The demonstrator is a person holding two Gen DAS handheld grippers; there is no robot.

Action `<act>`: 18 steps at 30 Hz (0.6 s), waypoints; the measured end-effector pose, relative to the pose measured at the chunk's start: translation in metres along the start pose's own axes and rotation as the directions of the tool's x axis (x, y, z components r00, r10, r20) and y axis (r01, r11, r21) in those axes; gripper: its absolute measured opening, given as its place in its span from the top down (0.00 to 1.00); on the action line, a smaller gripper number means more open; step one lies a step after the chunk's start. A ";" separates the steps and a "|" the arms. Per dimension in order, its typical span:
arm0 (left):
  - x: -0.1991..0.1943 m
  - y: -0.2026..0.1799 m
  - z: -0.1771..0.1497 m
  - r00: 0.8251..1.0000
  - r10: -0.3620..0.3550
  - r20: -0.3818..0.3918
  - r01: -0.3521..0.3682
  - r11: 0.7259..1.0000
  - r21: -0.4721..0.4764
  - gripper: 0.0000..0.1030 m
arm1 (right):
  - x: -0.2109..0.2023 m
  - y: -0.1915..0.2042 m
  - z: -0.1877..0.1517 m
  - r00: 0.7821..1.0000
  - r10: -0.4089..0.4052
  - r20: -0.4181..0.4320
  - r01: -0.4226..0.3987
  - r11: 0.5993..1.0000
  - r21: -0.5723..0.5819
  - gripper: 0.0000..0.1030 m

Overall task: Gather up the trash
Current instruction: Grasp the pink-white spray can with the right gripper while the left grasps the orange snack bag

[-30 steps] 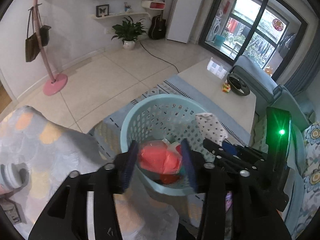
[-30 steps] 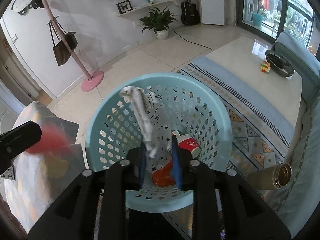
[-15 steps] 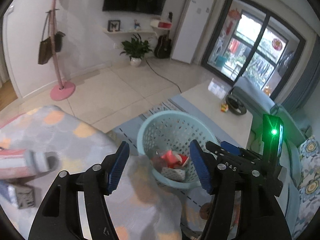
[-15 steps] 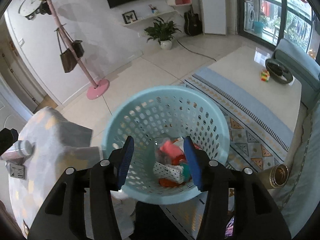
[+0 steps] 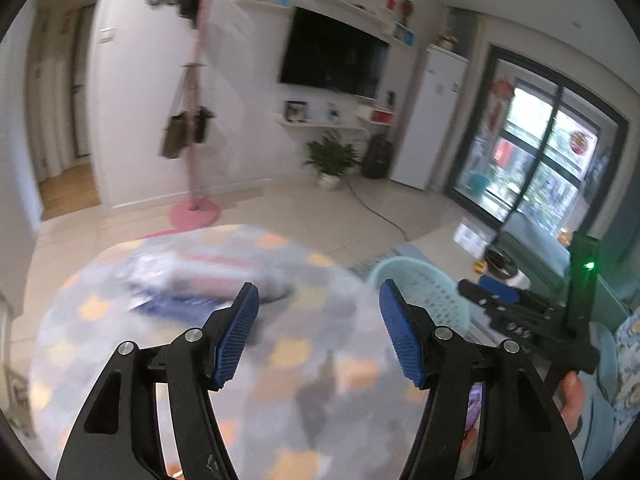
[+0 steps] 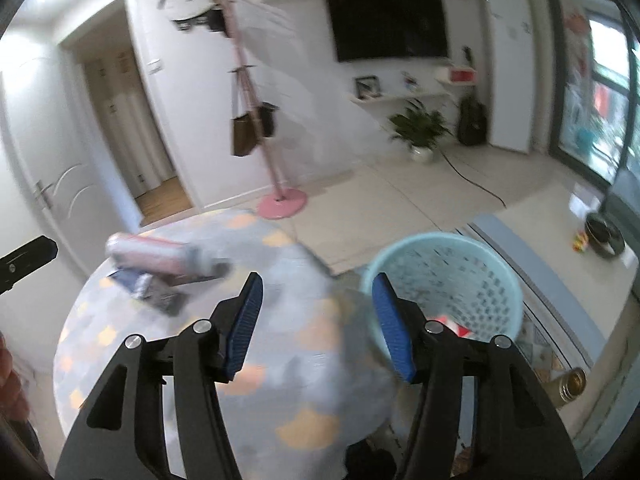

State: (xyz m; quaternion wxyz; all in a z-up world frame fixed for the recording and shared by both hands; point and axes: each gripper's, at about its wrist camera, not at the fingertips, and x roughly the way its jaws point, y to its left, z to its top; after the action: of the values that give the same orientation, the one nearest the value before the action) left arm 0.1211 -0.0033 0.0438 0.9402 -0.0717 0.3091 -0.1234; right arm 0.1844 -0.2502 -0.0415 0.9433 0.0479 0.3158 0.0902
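Basket (image 6: 472, 276) of perforated pale-blue plastic beside round patterned tablecloth (image 6: 280, 360).

Blurred can (image 6: 160, 258) lies sideways; basket (image 6: 492, 276) holds trash.

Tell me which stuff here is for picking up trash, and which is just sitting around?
For the job:
- light blue basket, with trash already inside
- blurry can-like thing lying on the round table
- flat dark packet under it
- left gripper and right gripper, both open

Just sitting around:
- pink coat stand
- potted plant
- TV
- guitar
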 end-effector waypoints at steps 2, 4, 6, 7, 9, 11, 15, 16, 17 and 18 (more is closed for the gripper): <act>-0.017 0.017 -0.010 0.999 0.042 -0.002 -0.042 0.999 -0.025 0.41 | -0.006 0.023 -0.004 0.999 0.042 0.002 -0.042 0.999 -0.030 0.45; -0.033 0.037 -0.028 0.996 0.082 -0.016 -0.083 0.995 -0.058 0.41 | -0.007 0.039 -0.007 0.998 0.068 0.000 -0.068 0.996 -0.050 0.42; -0.041 0.051 -0.046 0.993 0.106 -0.045 -0.109 0.990 -0.086 0.41 | -0.007 0.056 -0.011 0.996 0.089 -0.006 -0.089 0.993 -0.073 0.41; -0.044 0.056 -0.054 0.992 0.113 -0.057 -0.118 0.988 -0.096 0.41 | -0.006 0.065 -0.013 0.995 0.097 -0.009 -0.097 0.991 -0.092 0.41; -0.047 0.067 -0.075 0.987 0.136 -0.089 -0.147 0.981 -0.127 0.39 | -0.002 0.078 -0.016 0.995 0.100 -0.009 -0.101 0.988 -0.119 0.41; -0.048 0.075 -0.098 0.983 0.138 -0.125 -0.156 0.976 -0.152 0.36 | 0.003 0.088 -0.015 0.992 0.122 -0.013 -0.123 0.982 -0.142 0.41; -0.043 0.069 -0.136 0.971 0.166 -0.170 -0.194 0.967 -0.165 0.36 | 0.020 0.116 -0.007 0.985 0.169 -0.014 -0.168 0.963 -0.210 0.41; -0.040 0.070 -0.144 0.971 0.160 -0.180 -0.190 0.968 -0.167 0.36 | 0.026 0.123 -0.005 0.983 0.181 -0.020 -0.181 0.958 -0.221 0.41; -0.038 0.066 -0.152 0.969 0.155 -0.193 -0.188 0.969 -0.163 0.36 | 0.035 0.133 -0.002 0.979 0.202 -0.030 -0.203 0.951 -0.233 0.41; -0.034 0.062 -0.158 0.967 0.152 -0.205 -0.186 0.970 -0.155 0.34 | 0.041 0.139 -0.001 0.977 0.213 -0.034 -0.214 0.946 -0.243 0.41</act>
State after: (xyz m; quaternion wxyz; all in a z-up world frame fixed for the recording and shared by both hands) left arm 0.0119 0.0561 -0.0765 0.9033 -0.1143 0.4130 -0.0214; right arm 0.1961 -0.1054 -0.0457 0.9256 -0.0354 0.2984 0.2301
